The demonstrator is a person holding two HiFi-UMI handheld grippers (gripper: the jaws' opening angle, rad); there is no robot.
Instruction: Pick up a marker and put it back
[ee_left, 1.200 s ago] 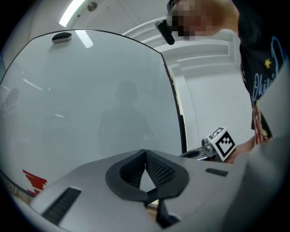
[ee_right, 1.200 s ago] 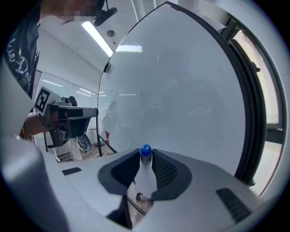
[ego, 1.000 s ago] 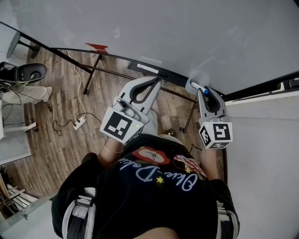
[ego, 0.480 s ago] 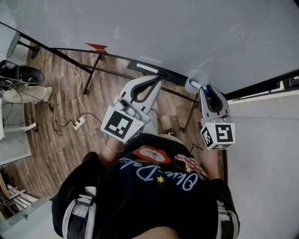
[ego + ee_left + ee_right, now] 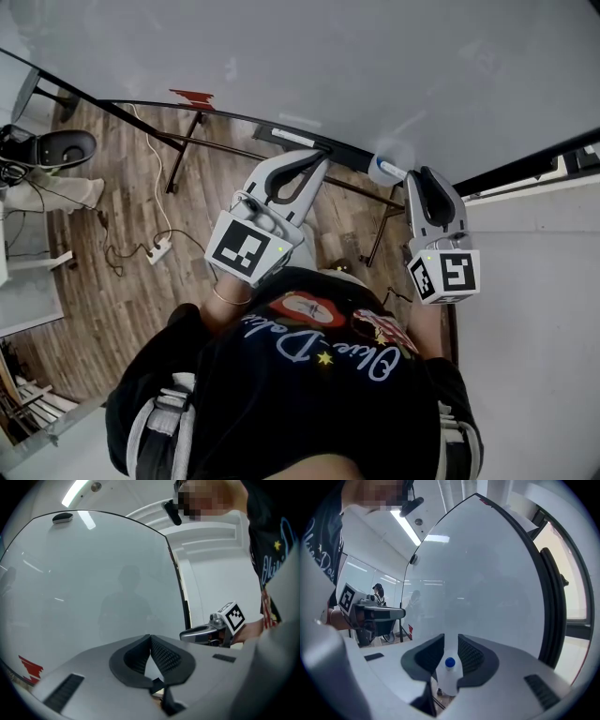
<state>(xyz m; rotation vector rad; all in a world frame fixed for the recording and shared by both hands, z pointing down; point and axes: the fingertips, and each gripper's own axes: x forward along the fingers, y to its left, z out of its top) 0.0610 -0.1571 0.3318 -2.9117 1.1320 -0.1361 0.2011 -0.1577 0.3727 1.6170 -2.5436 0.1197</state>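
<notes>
The marker (image 5: 449, 680) is white with a blue end, clamped between the right gripper's (image 5: 450, 640) jaws, at the whiteboard (image 5: 483, 569). In the head view its white end (image 5: 382, 170) sits at the board's near edge, right of the left gripper (image 5: 320, 161). The left gripper view shows that gripper's (image 5: 150, 638) jaws together, empty. Only the head view shows the wood floor (image 5: 112, 206).

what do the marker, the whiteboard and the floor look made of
The marker looks like smooth, slightly glossy white plastic with a blue end. The whiteboard seems a glossy coated panel, mirroring ceiling lights. The floor shows matte wood-grain planks, real wood or laminate unclear.
</notes>
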